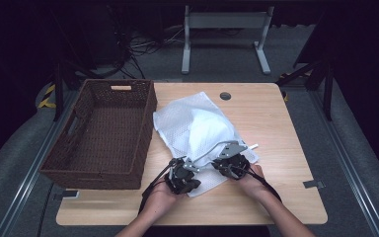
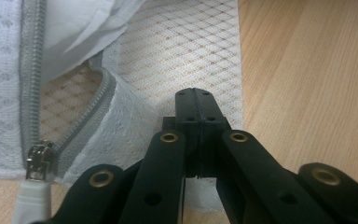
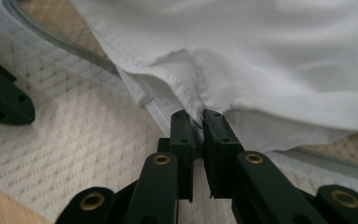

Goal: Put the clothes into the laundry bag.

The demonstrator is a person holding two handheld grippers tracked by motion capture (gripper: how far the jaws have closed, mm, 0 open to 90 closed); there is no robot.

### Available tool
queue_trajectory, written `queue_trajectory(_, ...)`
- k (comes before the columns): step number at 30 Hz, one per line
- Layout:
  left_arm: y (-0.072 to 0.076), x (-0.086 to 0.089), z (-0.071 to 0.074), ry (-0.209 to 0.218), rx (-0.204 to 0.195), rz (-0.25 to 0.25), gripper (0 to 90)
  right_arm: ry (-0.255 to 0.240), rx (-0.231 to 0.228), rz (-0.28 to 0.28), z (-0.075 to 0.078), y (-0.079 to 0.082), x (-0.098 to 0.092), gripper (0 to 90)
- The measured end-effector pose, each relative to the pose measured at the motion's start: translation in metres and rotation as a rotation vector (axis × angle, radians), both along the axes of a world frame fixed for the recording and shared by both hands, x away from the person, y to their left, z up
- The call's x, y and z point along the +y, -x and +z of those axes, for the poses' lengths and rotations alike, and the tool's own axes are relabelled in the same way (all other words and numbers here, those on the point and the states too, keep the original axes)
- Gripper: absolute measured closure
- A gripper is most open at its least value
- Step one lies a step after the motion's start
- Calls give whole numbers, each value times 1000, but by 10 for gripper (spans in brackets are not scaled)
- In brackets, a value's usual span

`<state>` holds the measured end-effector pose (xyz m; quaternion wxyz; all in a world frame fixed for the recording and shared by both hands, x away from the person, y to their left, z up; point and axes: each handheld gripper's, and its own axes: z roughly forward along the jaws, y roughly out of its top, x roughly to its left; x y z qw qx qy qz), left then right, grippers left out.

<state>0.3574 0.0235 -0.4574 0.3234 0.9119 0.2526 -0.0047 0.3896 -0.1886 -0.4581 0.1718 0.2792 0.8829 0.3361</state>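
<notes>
We see the mesh laundry bag (image 1: pixel 192 123) lying mid-table, just right of the wicker basket (image 1: pixel 103 133), its zipper (image 2: pixel 31 79) undone. Our left gripper (image 2: pixel 196 95) is clenched on the bag's near mesh edge. Our right gripper (image 3: pixel 196 116) pinches the white garment (image 3: pixel 270 60) inside the bag.

An empty brown wicker basket (image 1: pixel 101 133) sits on the wooden table (image 1: pixel 276 128), left of centre.
</notes>
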Motion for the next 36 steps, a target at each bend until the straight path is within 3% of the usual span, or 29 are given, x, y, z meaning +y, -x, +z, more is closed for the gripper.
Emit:
queue_trajectory(5,0,0,0,0,5,0,900,-41,-22,-16,0,-10,10,844)
queue_trajectory(13,1,1,0,3,3,-5,900,-68,-76,-67,-9,-37,27,847)
queue_trajectory(16,1,1,-1,7,4,-4,900,-78,-78,-80,-10,-40,28,842)
queue_trajectory(19,1,2,-1,14,2,-3,900,-85,-31,-63,-5,-33,21,643)
queue_trajectory(22,1,3,-1,18,7,-1,900,-81,3,-29,5,-21,7,534)
queue_trajectory(24,1,5,-2,23,15,2,900,-96,12,-9,10,-13,-8,508)
queue_trajectory(27,2,8,0,22,28,-1,900,-115,-15,-18,18,-4,-33,606)
queue_trajectory(29,3,12,2,41,29,4,900,-119,-43,-59,21,-3,-52,730)
queue_trajectory(31,4,16,7,59,16,15,900,-91,-56,-123,20,-8,-67,836)
queue_trajectory(33,4,20,10,62,6,27,900,-47,-63,-172,16,-17,-80,883)
queue_trajectory(36,1,22,7,49,11,43,900,-22,-42,-200,10,-26,-89,897)
